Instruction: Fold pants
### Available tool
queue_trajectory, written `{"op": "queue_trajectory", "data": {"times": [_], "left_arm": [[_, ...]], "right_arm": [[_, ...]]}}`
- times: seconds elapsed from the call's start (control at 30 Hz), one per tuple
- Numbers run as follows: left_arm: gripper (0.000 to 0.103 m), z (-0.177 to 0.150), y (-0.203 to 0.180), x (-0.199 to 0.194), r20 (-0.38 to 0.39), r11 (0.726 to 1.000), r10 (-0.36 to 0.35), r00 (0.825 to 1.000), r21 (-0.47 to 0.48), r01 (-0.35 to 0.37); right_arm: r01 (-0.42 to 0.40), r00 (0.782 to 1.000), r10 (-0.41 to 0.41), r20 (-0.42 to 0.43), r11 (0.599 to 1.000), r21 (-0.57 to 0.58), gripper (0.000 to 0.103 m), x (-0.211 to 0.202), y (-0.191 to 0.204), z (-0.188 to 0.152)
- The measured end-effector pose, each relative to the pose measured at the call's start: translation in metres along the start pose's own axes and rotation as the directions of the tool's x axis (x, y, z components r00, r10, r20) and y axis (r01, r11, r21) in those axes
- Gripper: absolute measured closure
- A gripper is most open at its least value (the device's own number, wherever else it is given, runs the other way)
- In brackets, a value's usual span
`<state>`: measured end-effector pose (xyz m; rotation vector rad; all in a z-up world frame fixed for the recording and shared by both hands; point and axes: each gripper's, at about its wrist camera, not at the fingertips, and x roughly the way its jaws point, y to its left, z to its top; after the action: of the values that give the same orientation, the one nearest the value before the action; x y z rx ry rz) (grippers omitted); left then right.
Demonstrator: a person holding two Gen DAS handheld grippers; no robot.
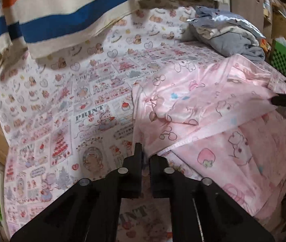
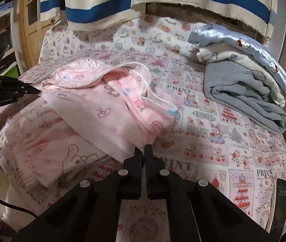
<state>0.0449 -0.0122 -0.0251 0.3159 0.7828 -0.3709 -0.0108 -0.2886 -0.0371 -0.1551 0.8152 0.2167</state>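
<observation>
Black phone (image 2: 282, 199), right view only

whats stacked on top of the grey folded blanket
On the grey folded blanket lie a cream cat-print piece and, topmost, a shiny pale blue cat-print piece. Anything between or behind the layers is covered.

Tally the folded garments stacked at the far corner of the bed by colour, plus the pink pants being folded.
Shiny light blue: 1
Cream with cat print: 1
Grey: 1
Pink pants, both grippers shut on an edge: 1
Total: 4
</observation>
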Motion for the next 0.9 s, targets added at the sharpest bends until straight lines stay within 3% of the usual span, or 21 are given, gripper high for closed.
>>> {"op": "queue_trajectory", "data": {"times": [0.03, 0.1, 0.13, 0.17, 0.2, 0.27, 0.4, 0.53, 0.63, 0.7, 0.73, 0.77, 0.83, 0.87, 0.9], "left_arm": [[0.09, -0.001, -0.001, -0.005, 0.02, 0.999, -0.032, 0.999, 0.004, 0.032], [0.069, -0.001, -0.003, -0.018, 0.066, 0.996, -0.092, 0.994, 0.02, 0.091], [0.067, 0.0, -0.006, -0.024, 0.089, 0.995, -0.097, 0.991, 0.029, 0.095], [0.067, 0.002, -0.01, -0.029, 0.104, 0.994, -0.106, 0.989, 0.043, 0.102], [0.067, 0.006, -0.013, -0.032, 0.107, 0.993, -0.114, 0.988, 0.051, 0.109], [0.067, 0.013, -0.019, -0.032, 0.105, 0.99, -0.14, 0.985, 0.047, 0.135], [0.067, 0.027, -0.032, -0.013, 0.066, 0.993, -0.105, 0.992, 0.056, 0.102], [0.067, 0.031, -0.037, 0.015, -0.003, 0.998, -0.057, 0.998, 0.035, 0.057], [0.076, 0.035, -0.033, 0.023, 0.019, 1.0, -0.006, 1.0, 0.015, 0.006], [0.088, 0.037, -0.029, 0.02, 0.057, 0.999, 0.038, 0.998, 0.0, -0.038], [0.093, 0.039, -0.028, 0.016, 0.072, 1.0, 0.02, 0.997, -0.003, -0.02], [0.095, 0.041, -0.027, 0.012, 0.082, 1.0, 0.004, 0.997, -0.004, -0.003], [0.098, 0.045, -0.028, 0.004, 0.104, 1.0, 0.022, 0.994, -0.001, -0.022], [0.098, 0.047, -0.027, 0.0, 0.117, 0.999, 0.036, 0.992, -0.003, -0.036], [0.098, 0.048, -0.025, -0.004, 0.128, 0.999, 0.042, 0.991, -0.008, -0.041]], "right_arm": [[0.002, 1.0, -0.002, 0.009, 1.0, 0.0, 0.1, -0.002, 0.0, 0.0], [-0.007, 0.998, 0.006, 0.066, 1.0, 0.006, 0.1, -0.012, -0.004, 0.001], [-0.004, 0.995, 0.003, 0.095, 1.0, 0.013, 0.099, -0.018, -0.006, 0.002], [0.002, 0.994, -0.005, 0.109, 1.0, 0.02, 0.091, -0.023, -0.008, 0.004], [0.012, 0.992, -0.016, 0.122, 0.999, 0.033, 0.074, -0.027, -0.011, 0.006], [0.032, 0.987, -0.041, 0.158, 0.998, 0.062, 0.061, -0.034, -0.018, 0.013], [0.038, 0.981, -0.057, 0.185, 0.994, 0.101, 0.061, -0.038, -0.031, 0.026], [0.04, 0.986, -0.06, 0.154, 0.991, 0.13, 0.061, -0.026, -0.04, 0.034], [-0.017, 0.993, -0.005, 0.116, 0.982, 0.186, 0.061, -0.013, -0.052, 0.037], [-0.058, 0.995, 0.04, 0.096, 0.978, 0.201, 0.061, -0.003, -0.056, 0.041], [-0.072, 0.995, 0.057, 0.083, 0.978, 0.197, 0.061, 0.003, -0.055, 0.044], [-0.078, 0.995, 0.066, 0.069, 0.979, 0.19, 0.064, 0.008, -0.053, 0.045], [-0.089, 0.996, 0.089, 0.006, 0.981, 0.175, 0.083, 0.025, -0.049, 0.048], [-0.092, 0.995, 0.095, -0.009, 0.976, 0.195, 0.1, 0.029, -0.049, 0.047], [-0.107, 0.994, 0.111, -0.007, 0.968, 0.225, 0.1, 0.031, -0.051, 0.046]]}}
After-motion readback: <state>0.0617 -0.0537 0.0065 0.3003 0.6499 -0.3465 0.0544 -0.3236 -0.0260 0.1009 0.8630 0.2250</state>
